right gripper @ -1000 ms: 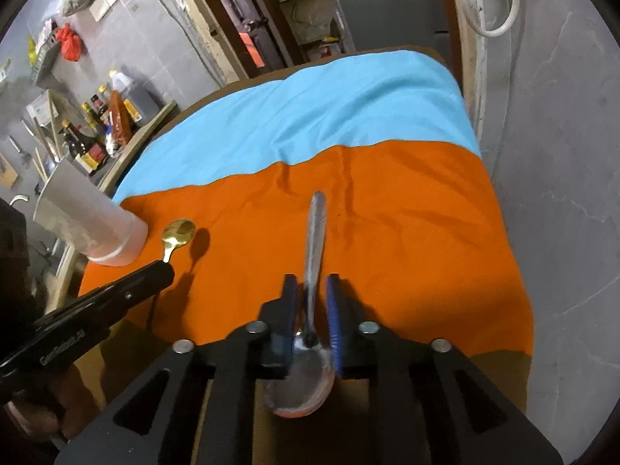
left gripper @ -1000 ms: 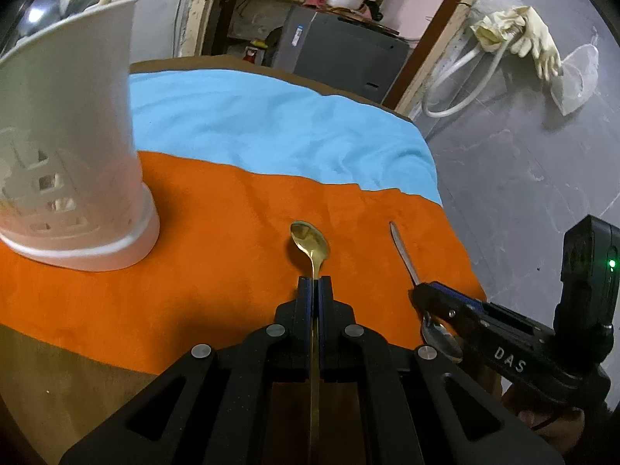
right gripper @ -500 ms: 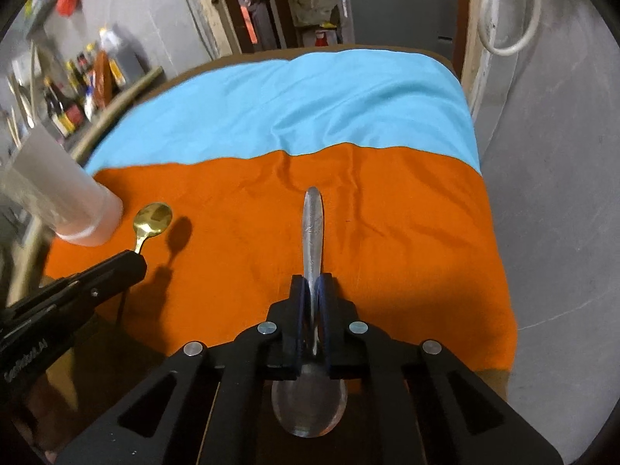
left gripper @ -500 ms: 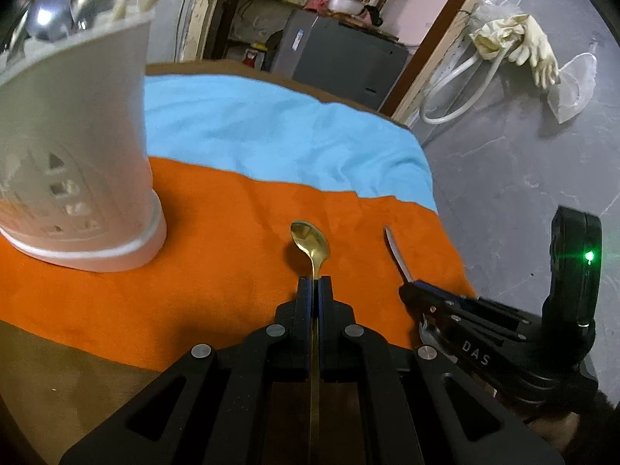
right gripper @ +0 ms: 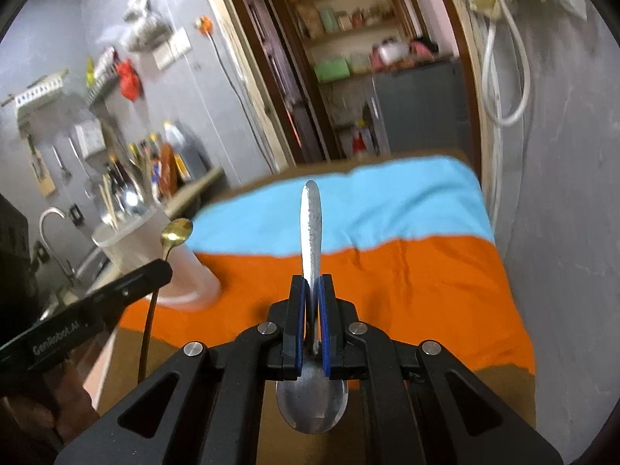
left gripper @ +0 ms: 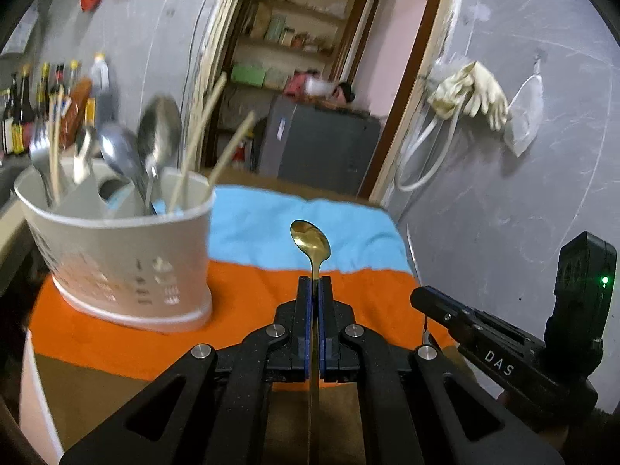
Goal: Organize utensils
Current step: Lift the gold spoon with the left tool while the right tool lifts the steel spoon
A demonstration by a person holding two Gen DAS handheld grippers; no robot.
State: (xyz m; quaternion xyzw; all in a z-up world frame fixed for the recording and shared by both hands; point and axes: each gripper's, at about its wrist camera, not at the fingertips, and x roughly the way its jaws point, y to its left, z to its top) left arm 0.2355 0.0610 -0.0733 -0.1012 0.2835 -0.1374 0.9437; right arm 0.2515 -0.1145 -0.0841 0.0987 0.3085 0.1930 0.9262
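Observation:
My left gripper (left gripper: 314, 283) is shut on the thin handle of a gold spoon (left gripper: 311, 241), bowl pointing forward, lifted off the orange cloth (left gripper: 252, 290). My right gripper (right gripper: 311, 283) is shut on a silver spoon (right gripper: 311, 217) near its bowl, the handle sticking forward and the bowl (right gripper: 312, 407) toward the camera. A white utensil holder (left gripper: 116, 255) stands at the left on the orange cloth, with several spoons, a fork and chopsticks in it. In the right wrist view the left gripper (right gripper: 155, 271) with the gold spoon (right gripper: 176, 232) is in front of the holder (right gripper: 155, 244).
A blue cloth (left gripper: 294, 228) covers the far half of the table. A counter with bottles (right gripper: 155, 162) and a tap (right gripper: 50, 224) lies at the left. A grey wall (left gripper: 503, 193) with hanging gloves (left gripper: 472, 93) runs close along the table's right edge. A doorway opens behind.
Both grippers have lifted off the cloth and tilted up, each carrying its spoon. The right gripper closed on the silver spoon a second ago. The holder's top is now in view.

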